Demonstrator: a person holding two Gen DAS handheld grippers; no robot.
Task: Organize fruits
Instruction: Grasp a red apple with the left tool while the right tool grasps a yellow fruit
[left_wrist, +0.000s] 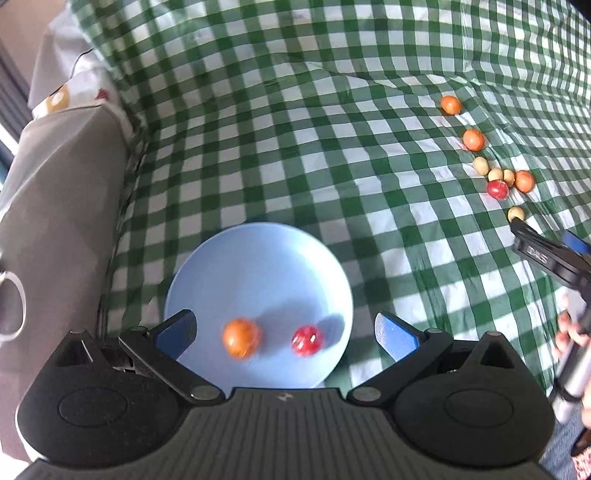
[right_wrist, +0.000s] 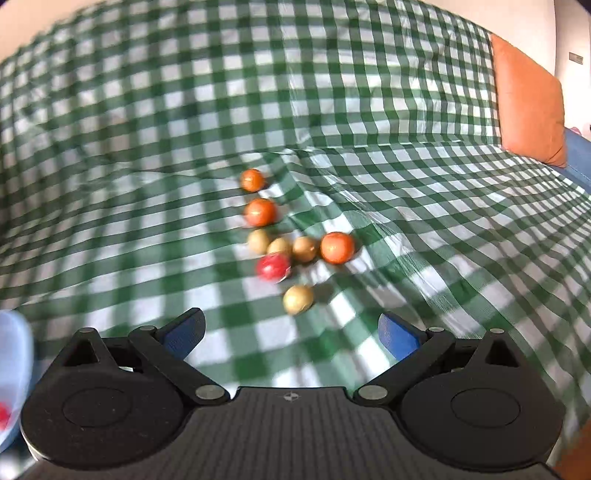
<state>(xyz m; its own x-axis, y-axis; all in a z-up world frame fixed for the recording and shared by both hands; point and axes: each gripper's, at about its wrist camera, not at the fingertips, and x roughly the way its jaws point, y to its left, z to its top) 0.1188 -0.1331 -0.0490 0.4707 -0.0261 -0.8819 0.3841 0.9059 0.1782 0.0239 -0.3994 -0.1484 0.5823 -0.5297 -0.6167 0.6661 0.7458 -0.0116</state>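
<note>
My left hand-held gripper (left_wrist: 286, 330) spread wide, empty, above blue plate (left_wrist: 236, 258). On plate: orange fruit (left_wrist: 242, 338), red fruit (left_wrist: 307, 340), apart. My right hand-held gripper (right_wrist: 291, 334) also wide open, nothing held, near loose fruit cluster (right_wrist: 291, 243) on green checked cloth (right_wrist: 147, 147); nearest is tan fruit (right_wrist: 297, 299), just ahead of fingers. View blurred.

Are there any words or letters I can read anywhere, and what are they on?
White letters on the right gripper finger arm, seen from the left wrist camera: upside down and too small to read for sure.
Small round emblem on each gripper body: a symbol, no letters.
Nothing written on the blue plate or the checked cloth.
</note>
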